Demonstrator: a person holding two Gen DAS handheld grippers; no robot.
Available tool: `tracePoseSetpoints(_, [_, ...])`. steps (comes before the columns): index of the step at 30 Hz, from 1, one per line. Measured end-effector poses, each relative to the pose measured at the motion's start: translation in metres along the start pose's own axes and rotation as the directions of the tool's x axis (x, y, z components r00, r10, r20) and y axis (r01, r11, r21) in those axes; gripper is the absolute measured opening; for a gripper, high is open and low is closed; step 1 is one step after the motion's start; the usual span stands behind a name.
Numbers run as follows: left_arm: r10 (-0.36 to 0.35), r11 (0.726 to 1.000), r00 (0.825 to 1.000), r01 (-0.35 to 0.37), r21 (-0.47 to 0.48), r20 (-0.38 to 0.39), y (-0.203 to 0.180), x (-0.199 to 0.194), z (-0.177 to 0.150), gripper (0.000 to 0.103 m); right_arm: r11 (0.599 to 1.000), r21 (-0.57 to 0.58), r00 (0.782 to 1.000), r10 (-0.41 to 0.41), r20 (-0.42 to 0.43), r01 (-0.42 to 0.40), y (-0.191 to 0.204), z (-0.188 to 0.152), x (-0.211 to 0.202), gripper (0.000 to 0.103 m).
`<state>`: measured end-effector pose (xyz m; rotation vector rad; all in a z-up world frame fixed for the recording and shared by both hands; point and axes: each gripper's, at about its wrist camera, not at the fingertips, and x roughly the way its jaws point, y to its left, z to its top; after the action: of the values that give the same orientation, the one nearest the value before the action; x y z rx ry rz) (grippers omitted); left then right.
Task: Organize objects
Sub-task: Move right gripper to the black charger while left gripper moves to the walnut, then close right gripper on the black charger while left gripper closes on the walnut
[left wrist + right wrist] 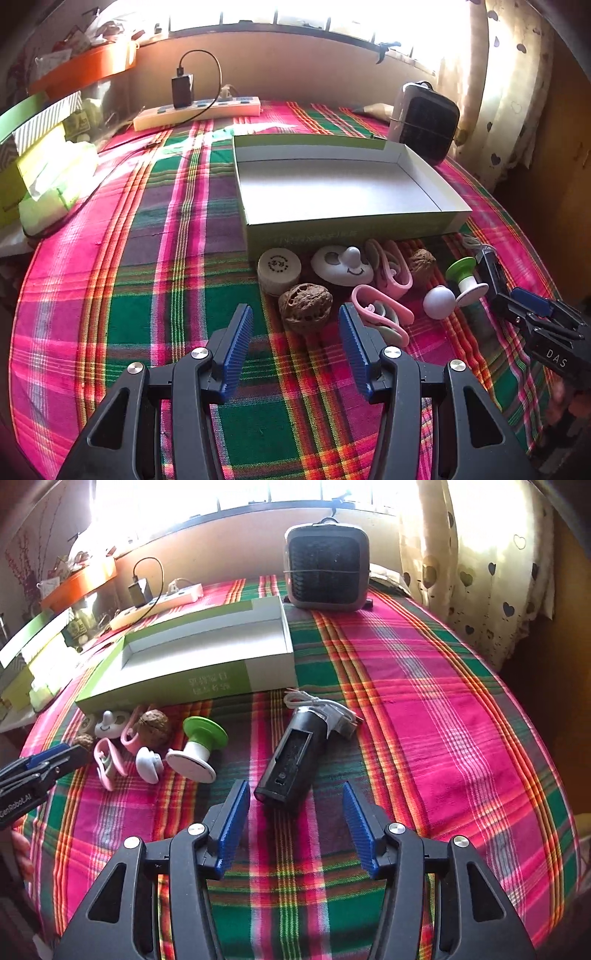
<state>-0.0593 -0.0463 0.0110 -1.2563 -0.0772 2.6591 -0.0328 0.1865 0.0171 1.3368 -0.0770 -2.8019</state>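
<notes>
My right gripper [291, 825] has its fingers open and empty; the black device [290, 755] lies just ahead, long axis running away, tilted right.

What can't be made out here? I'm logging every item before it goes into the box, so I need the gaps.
- Box print: left wrist view, too small and blurred to read.
- Round tub lid stamp: same view, too small.
- Window sill clutter: right wrist view, washed out by glare.
- Black device: right wrist view, its label and underside are hidden.
- Stacked boxes: cut off by the left edge.
</notes>
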Motion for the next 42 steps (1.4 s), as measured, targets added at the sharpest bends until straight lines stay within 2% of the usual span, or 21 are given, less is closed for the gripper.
tracePoseSetpoints(6, [-0.022, 1.0, 0.999, 0.022, 0.001, -0.025, 0.0, 0.006, 0.002, 0.047, 1.0, 0.005, 1.0, -0.012, -0.015, 0.012, 0.003, 0.009, 0.013, 0.053])
tracePoseSetpoints(14, [-0.003, 1.0, 0.999, 0.003, -0.001, -0.035, 0.001, 0.012, 0.006, 0.047, 0.999, -0.01, 0.999, -0.035, -0.014, 0.035, 0.002, 0.016, 0.022, 0.053])
tracePoseSetpoints(20, [0.0, 1.0, 0.999, -0.001, -0.014, -0.036, 0.002, 0.014, 0.009, 0.046, 0.999, -0.022, 1.0, -0.029, -0.009, 0.029, 0.002, 0.018, 0.024, 0.045])
tracePoseSetpoints(28, [0.003, 1.0, 0.999, -0.004, -0.017, -0.036, 0.003, 0.016, 0.012, 0.032, 1.0, -0.028, 1.0, -0.013, -0.001, 0.012, 0.001, 0.018, 0.023, 0.031])
tracePoseSetpoints(31, [0.008, 1.0, 0.999, -0.009, -0.021, -0.033, 0.004, 0.017, 0.013, 0.028, 1.0, -0.029, 1.0, -0.005, -0.001, 0.004, 0.001, 0.018, 0.023, 0.029])
tracePoseSetpoints(42, [0.013, 1.0, 0.999, -0.013, -0.024, -0.029, 0.005, 0.017, 0.011, 0.028, 0.999, -0.041, 1.0, 0.011, 0.0, -0.011, 0.001, 0.016, 0.022, 0.029])
